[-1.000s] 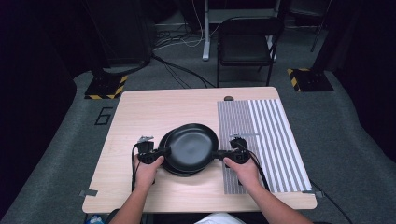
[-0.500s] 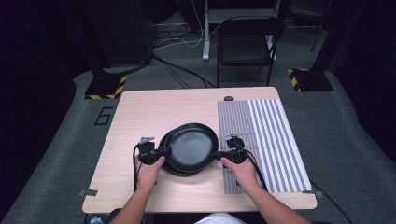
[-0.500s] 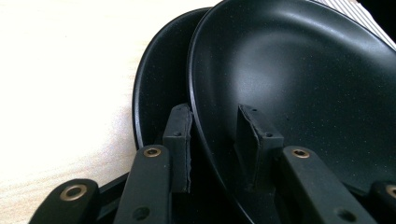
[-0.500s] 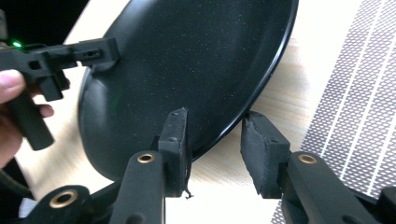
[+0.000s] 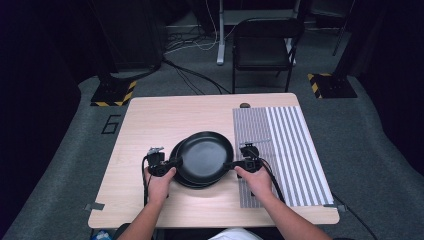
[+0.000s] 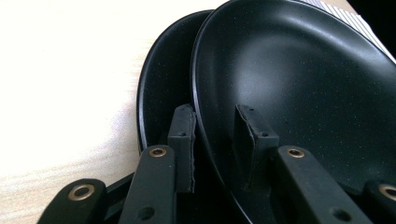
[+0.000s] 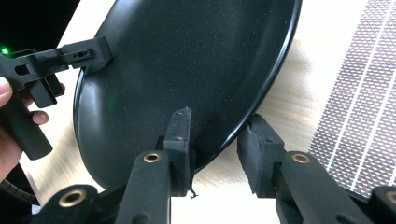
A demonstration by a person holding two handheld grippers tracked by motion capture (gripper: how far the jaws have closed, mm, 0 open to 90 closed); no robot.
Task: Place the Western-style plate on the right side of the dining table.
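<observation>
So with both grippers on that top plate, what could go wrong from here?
1. The left gripper and right gripper each straddle only the thin rim of the upper black plate; the jaws look loosely closed, so it could slip.
2. It is tilted over the lower black plate; a drop could knock that one across the wooden table.

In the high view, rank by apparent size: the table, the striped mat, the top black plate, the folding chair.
1. table
2. striped mat
3. folding chair, though it stands farther off, so unsure against the plate
4. top black plate
</observation>
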